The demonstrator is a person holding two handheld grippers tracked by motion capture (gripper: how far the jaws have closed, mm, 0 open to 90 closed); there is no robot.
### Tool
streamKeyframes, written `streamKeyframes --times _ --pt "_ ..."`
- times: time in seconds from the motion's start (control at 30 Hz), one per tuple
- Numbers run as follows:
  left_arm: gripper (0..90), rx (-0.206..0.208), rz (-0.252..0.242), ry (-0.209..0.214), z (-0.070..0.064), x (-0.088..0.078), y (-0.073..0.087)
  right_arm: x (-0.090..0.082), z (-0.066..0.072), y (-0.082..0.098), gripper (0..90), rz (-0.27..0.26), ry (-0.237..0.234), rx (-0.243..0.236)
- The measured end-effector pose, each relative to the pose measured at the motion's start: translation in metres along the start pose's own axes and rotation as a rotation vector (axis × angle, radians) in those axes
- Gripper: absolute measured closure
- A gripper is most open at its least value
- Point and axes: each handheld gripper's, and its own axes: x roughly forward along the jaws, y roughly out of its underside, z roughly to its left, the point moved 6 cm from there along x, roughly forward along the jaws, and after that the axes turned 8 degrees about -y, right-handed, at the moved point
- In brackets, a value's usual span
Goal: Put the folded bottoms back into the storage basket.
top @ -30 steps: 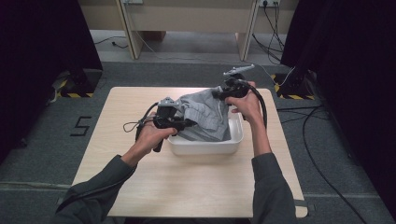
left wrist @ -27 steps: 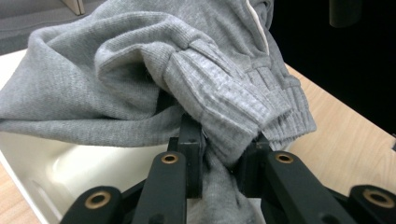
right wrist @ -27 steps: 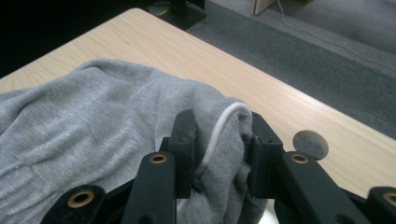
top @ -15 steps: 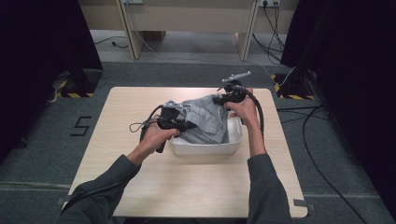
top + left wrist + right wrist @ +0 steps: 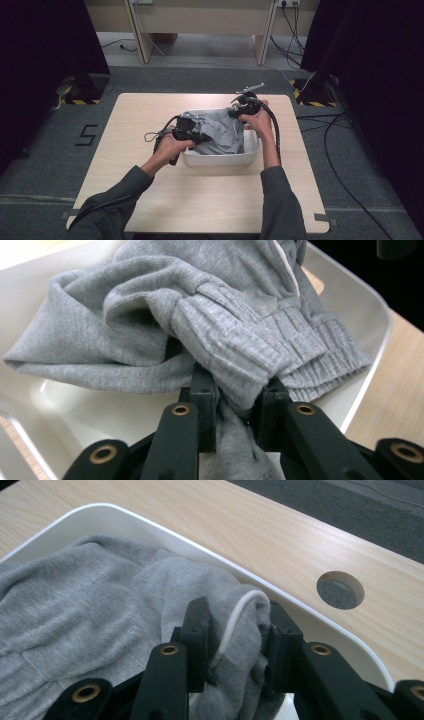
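Garment: grey knit clothing with ribbed cuffs or waistband, heaped in a white tub near the middle of the table, a little toward 2 o'clock
Left gripper: jaws closed on a bunched fold of the grey garment, fabric squeezed between the two black pads; a ribbed band drapes over the tips at 12 o'clock in the left gripper view
Left gripper place: in the high view it sits at the tub's 9 o'clock edge, held by the person's left hand, pointing toward 3 o'clock
Right gripper: jaws clamped on a fold of the same garment, with a white drawstring or piping running over the pinched fabric
Right gripper place: in the high view it is at the tub's 1 o'clock corner, held by the right hand; a black cable trails back along the forearm toward 6 o'clock
Tub: white, rounded corners, rim visible around the cloth in both gripper views; garment lies inside, partly lifted at the two held points
Table: light wood top, with a round cable hole beyond the tub at 2 o'clock in the right gripper view
Floor: grey carpet, a number 5 marking at the table's 9 o'clock
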Motion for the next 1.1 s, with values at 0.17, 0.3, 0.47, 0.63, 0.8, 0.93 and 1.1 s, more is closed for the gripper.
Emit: streamKeyframes --times 0.17,0.3,0.47,0.63,0.8,0.93,1.1 --pt "73.9 -0.001 0.023 0.001 0.000 0.004 0.003 0.005 -0.001 0.002 68.6 0.018 0.009 -0.003" --pt "73.4 -0.002 0.047 -0.004 0.002 0.007 0.005 0.012 -0.002 0.006 68.4 0.050 0.026 0.004" --pt "72.7 -0.003 0.062 -0.003 0.003 0.009 0.007 0.018 -0.003 0.010 68.2 0.063 0.029 0.010" --pt "71.9 -0.004 0.077 -0.006 0.004 0.012 0.009 0.021 -0.005 0.015 67.7 0.071 0.033 0.023" --pt "71.8 -0.004 0.087 -0.016 0.006 0.015 0.012 0.025 -0.005 0.020 63.9 0.090 0.037 0.034" --pt "71.7 0.002 0.091 -0.022 0.007 0.016 0.013 0.027 -0.005 0.023 59.5 0.114 0.044 0.046" --pt "69.3 0.023 0.094 -0.055 0.009 0.014 0.013 0.026 -0.004 0.023 61.2 0.138 0.070 0.015"
